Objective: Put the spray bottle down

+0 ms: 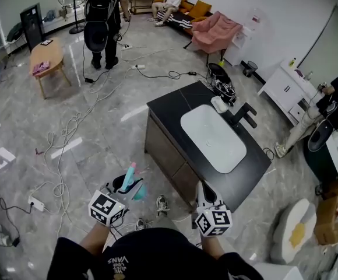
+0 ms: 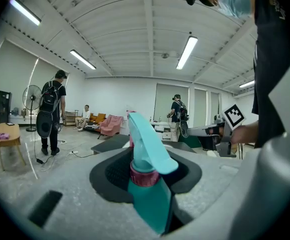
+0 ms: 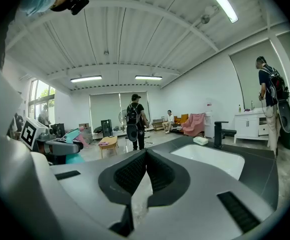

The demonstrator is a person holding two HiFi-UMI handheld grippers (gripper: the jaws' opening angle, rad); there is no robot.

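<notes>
One glossy teal spray bottle (image 2: 147, 196), pinched by left claw (image 1: 127, 186); ribbed black right claw (image 3: 145, 156) pressed together.

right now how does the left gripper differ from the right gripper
The left gripper has its jaws closed on a teal spray bottle with a pink collar; the right gripper has its jaws together with nothing between them.
The left gripper hangs over the floor; the right gripper is at the near corner of the black counter.
Both are hand-held, point forward and carry a marker cube.
</notes>
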